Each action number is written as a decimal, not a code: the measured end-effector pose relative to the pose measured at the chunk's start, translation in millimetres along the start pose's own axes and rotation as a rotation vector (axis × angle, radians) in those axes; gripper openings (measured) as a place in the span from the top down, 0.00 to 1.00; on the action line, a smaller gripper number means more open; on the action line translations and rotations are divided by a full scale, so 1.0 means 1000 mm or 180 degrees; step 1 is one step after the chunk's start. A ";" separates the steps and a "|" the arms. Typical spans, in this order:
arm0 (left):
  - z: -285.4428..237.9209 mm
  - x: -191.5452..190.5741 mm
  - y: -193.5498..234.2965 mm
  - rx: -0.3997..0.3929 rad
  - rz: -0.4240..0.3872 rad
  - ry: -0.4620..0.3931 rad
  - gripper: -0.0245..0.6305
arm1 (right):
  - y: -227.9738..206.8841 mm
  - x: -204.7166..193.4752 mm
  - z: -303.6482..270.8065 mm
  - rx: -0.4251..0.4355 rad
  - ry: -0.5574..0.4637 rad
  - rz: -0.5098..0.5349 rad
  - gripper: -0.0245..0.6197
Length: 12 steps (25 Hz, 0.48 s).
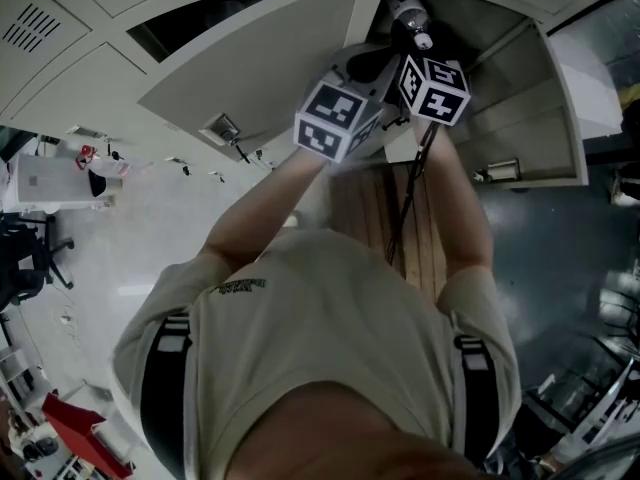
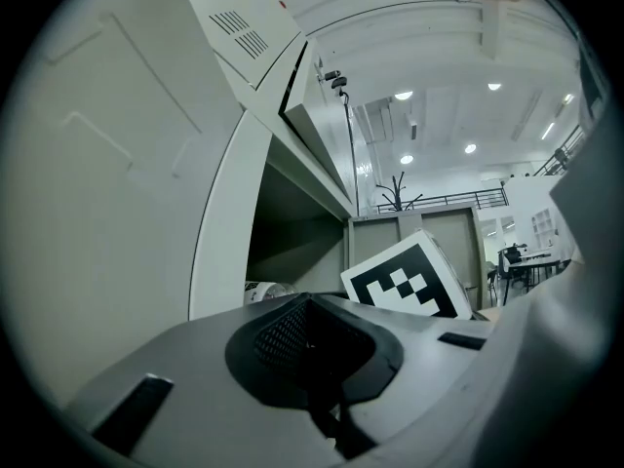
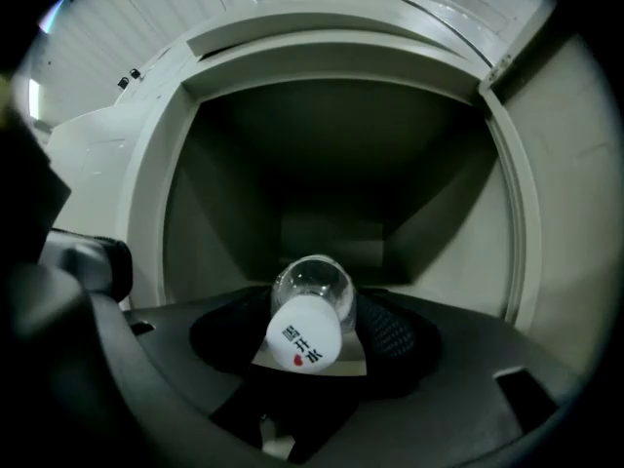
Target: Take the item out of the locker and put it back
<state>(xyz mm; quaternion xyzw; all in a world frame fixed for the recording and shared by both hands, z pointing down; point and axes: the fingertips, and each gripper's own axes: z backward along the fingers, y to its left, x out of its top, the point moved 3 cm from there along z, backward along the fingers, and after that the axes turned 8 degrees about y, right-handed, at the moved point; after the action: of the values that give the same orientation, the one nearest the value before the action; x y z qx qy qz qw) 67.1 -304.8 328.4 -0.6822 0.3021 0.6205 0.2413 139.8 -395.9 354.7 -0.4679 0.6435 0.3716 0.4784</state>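
A clear plastic bottle (image 3: 312, 295) with a white cap (image 3: 303, 335) lies between the jaws of my right gripper (image 3: 310, 322), cap end toward the camera. The jaws are shut on it. Beyond the bottle is the dark, bare inside of the open locker (image 3: 341, 164). In the head view both grippers are raised at the locker opening (image 1: 500, 78). The bottle (image 1: 410, 15) sticks out ahead of the right gripper (image 1: 412, 43). My left gripper (image 1: 365, 66) is just to its left, and in its own view the left gripper (image 2: 312, 359) is shut with nothing in it.
The locker's door (image 1: 250, 68) hangs open to the left of the opening. More closed locker doors with vent slots (image 1: 30, 28) surround it. A wooden board (image 1: 375, 213) lies below the arms. A desk (image 1: 50, 183) stands at the left and a red object (image 1: 75, 423) at the lower left.
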 end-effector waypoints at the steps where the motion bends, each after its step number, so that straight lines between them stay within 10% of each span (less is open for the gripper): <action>1: -0.001 -0.002 0.001 0.0004 0.0013 0.0023 0.95 | 0.000 -0.003 -0.003 0.0019 0.0055 -0.0036 0.53; 12: -0.004 -0.012 0.006 0.0040 0.0022 0.0099 0.95 | -0.002 -0.015 -0.014 0.0081 0.0163 -0.0107 0.52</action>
<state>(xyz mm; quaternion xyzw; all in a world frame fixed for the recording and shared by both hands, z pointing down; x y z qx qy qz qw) 65.0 -309.9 341.0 -0.6892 0.3121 0.6088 0.2387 139.1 -405.9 372.4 -0.4819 0.6523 0.3432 0.4739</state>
